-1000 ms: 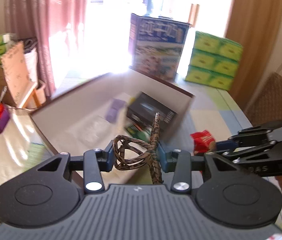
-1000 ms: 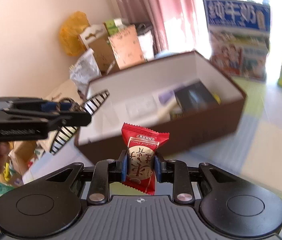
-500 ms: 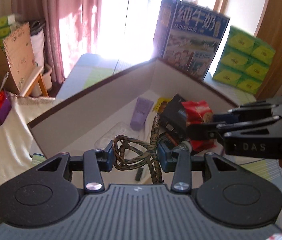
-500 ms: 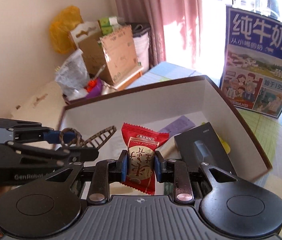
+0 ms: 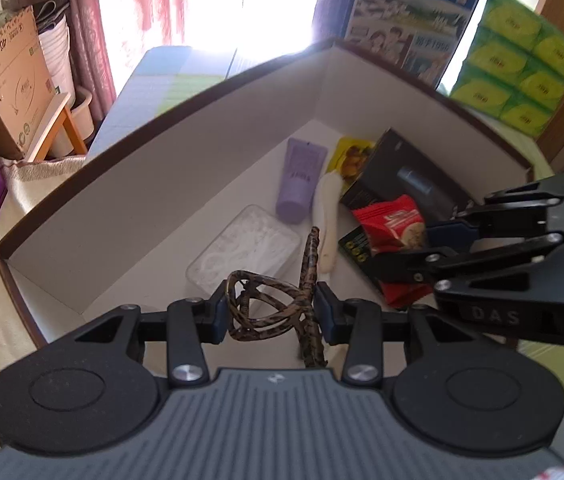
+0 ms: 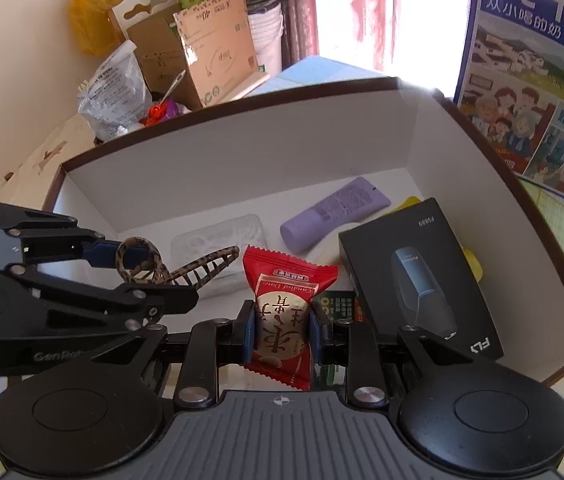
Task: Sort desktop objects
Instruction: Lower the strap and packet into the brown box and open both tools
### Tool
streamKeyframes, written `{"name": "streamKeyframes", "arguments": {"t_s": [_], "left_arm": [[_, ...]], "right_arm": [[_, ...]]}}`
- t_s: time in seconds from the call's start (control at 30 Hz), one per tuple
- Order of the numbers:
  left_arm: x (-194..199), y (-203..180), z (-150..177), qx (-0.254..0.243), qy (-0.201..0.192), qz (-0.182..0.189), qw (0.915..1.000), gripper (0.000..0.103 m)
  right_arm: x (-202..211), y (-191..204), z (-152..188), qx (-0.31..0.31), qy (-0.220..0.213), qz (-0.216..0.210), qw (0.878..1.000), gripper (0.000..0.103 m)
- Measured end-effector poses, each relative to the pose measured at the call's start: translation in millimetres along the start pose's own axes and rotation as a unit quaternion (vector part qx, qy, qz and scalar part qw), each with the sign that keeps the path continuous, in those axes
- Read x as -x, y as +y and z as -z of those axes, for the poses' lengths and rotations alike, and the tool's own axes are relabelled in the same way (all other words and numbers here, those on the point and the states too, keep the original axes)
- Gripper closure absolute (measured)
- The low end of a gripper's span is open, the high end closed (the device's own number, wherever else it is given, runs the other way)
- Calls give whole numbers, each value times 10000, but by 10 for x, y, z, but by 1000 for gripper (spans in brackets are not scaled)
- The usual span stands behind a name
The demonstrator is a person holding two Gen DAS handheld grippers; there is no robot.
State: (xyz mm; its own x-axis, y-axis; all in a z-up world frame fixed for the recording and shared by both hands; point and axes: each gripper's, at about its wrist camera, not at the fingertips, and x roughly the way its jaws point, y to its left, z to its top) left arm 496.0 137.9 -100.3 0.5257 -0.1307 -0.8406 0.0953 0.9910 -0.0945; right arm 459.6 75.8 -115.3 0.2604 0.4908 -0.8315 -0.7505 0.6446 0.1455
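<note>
My left gripper point(image 5: 271, 312) is shut on a leopard-print hair claw clip point(image 5: 282, 304) and hangs over the near part of a brown box with white inner walls point(image 5: 185, 152). My right gripper point(image 6: 282, 330) is shut on a red candy packet point(image 6: 282, 312), held above the same box point(image 6: 241, 148). In the left wrist view the right gripper point(image 5: 414, 248) comes in from the right with the packet point(image 5: 392, 224). In the right wrist view the left gripper point(image 6: 149, 272) reaches in from the left with the clip point(image 6: 185, 268).
Inside the box lie a purple tube point(image 5: 300, 180), a clear plastic case point(image 5: 241, 252), a white stick point(image 5: 328, 216), a black product box point(image 6: 418, 276) and a yellow packet point(image 5: 352, 156). Behind stand a blue milk carton point(image 5: 402, 20), green tissue packs point(image 5: 518, 60) and cardboard clutter point(image 6: 205, 52).
Both grippers have moved forward and down, from beside the box to over its inside, each still holding its object. The box now fills both views.
</note>
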Motion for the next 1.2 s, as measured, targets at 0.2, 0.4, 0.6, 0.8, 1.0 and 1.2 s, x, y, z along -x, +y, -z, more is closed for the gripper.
{"name": "streamKeyframes", "arguments": {"t_s": [0.2, 0.4, 0.6, 0.8, 1.0, 1.2], "left_arm": [[-134, -23, -25, -117, 215, -22, 9997, 66], [-154, -29, -50, -125, 233, 33, 9996, 66], [-90, -32, -78, -145, 133, -7, 9998, 65], [-24, -23, -87, -153, 44, -75, 9998, 62], [50, 0, -115, -100, -87, -153, 9998, 56], [216, 57, -132, 18, -332, -195, 9993, 39]], "right_arm": [[-51, -33, 25, -77, 111, 7, 9999, 79], [-55, -29, 43, -93, 183, 3, 9998, 79], [-62, -16, 55, -77, 216, -14, 9997, 79], [-60, 31, 83, -64, 245, -34, 9997, 79], [-20, 120, 79, 122, -27, -50, 9999, 75], [135, 136, 144, 105, -502, -58, 9987, 25]]}}
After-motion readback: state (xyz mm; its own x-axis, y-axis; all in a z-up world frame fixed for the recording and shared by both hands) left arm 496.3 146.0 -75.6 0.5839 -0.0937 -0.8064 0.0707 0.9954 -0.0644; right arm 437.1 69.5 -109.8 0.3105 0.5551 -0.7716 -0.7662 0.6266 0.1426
